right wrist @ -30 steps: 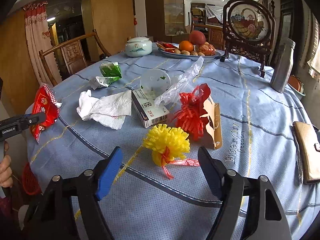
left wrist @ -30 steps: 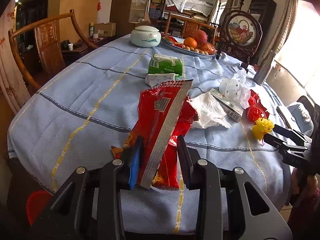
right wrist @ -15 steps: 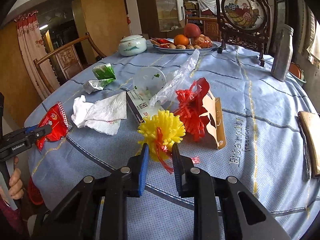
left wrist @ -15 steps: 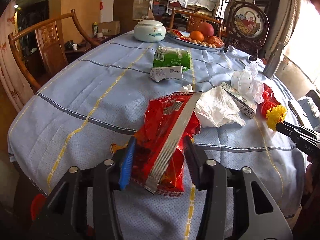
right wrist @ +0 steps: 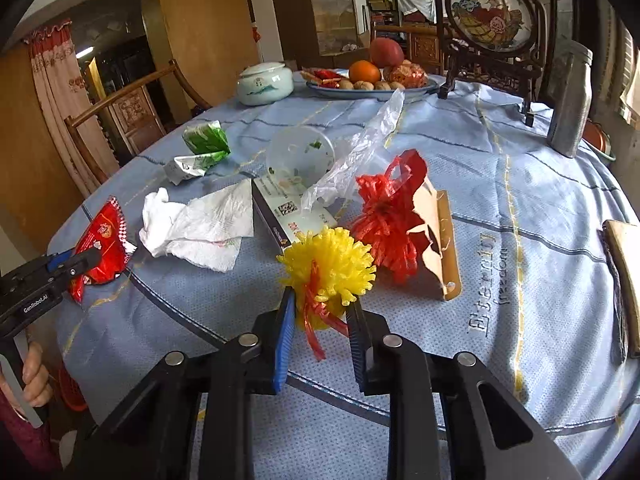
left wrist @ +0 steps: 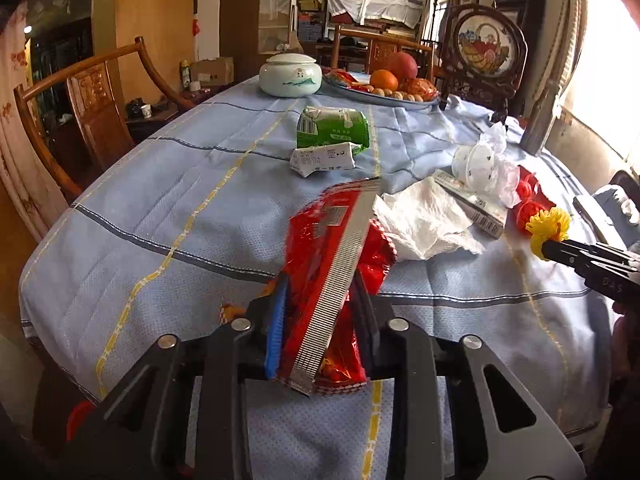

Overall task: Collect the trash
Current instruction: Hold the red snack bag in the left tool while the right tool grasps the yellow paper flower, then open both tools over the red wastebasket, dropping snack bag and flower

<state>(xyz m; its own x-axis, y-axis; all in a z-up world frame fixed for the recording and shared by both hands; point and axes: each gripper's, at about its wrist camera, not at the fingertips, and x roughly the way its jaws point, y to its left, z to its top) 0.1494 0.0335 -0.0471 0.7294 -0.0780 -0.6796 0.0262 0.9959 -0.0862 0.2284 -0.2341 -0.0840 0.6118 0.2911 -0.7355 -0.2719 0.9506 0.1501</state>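
Observation:
My left gripper is shut on a red snack wrapper with a silver crimped edge, held above the near table edge; it shows in the right wrist view too. My right gripper is shut on a yellow foam fruit net and lifts it off the cloth; the net also shows in the left wrist view. On the table lie a crumpled white tissue, a small printed box, a clear plastic lid and bag, a red fruit net and green cartons.
A blue striped cloth covers the round table. At the back stand a white lidded jar, a fruit plate, a framed picture stand and a grey bottle. A wallet lies right. Wooden chair at left.
My right gripper closed on the yellow net and raised it. My left gripper tightened on the red wrapper and drew it back toward the table edge.

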